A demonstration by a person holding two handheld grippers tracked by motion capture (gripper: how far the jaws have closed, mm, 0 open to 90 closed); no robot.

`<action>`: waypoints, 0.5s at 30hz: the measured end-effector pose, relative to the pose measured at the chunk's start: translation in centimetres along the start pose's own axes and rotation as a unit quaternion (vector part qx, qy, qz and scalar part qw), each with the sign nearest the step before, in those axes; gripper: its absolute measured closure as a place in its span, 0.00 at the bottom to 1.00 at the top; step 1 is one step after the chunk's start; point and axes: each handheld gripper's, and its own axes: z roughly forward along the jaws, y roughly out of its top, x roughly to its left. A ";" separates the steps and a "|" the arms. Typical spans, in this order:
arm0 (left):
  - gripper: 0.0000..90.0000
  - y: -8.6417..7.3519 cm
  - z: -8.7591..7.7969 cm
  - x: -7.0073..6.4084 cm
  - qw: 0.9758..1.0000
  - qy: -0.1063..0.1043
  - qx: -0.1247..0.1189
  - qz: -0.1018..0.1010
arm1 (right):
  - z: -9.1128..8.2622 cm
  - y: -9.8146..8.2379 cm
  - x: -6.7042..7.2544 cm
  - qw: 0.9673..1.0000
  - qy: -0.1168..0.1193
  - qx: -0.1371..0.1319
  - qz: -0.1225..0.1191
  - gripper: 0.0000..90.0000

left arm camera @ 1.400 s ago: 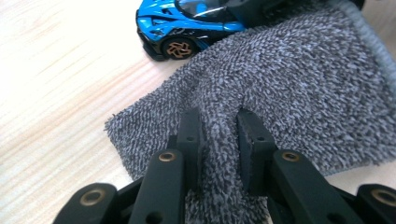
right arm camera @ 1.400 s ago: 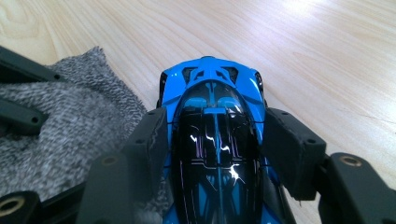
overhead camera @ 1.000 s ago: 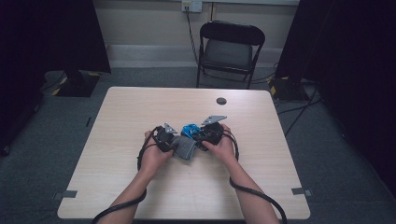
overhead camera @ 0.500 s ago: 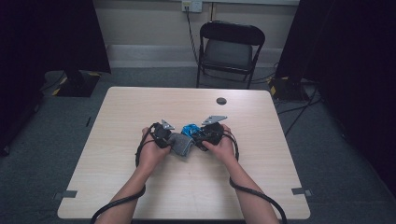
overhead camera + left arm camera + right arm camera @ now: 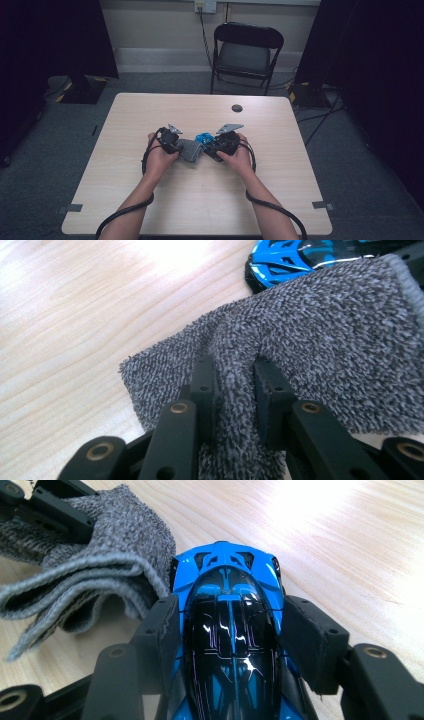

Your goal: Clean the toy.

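- A pale wood-grain table (image 5: 200, 200) stands on grey carpet, with a black folding chair (image 5: 246, 52) behind it; both sides of the room fall into darkness where nothing can be made out.
- A small dark round thing (image 5: 236, 108) lies near the table's far edge, too small to identify.
- The left gripper (image 5: 234, 375) has its black jaws pinched tight on a raised fold of the grey terry cloth (image 5: 320, 330), mid-table; the cloth's nearest part is hidden under the jaws.
- The right gripper (image 5: 227, 625) clamps the glossy blue and black toy car (image 5: 227, 580) by both flanks, jaws about half apart; its rear is cut off at the frame's bottom.
- In the high view the cloth covers part of the car between the hands.
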 end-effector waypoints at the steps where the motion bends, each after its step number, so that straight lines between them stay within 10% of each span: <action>1: 0.82 0.0 0.0 0.1 1.000 0.001 0.001 0.000 | 0.0 0.0 0.0 1.000 0.000 0.000 0.001 0.46; 15: 0.82 0.3 0.3 1.5 0.999 0.014 0.003 -0.032 | 0.0 0.0 0.0 1.000 0.000 0.001 0.000 0.46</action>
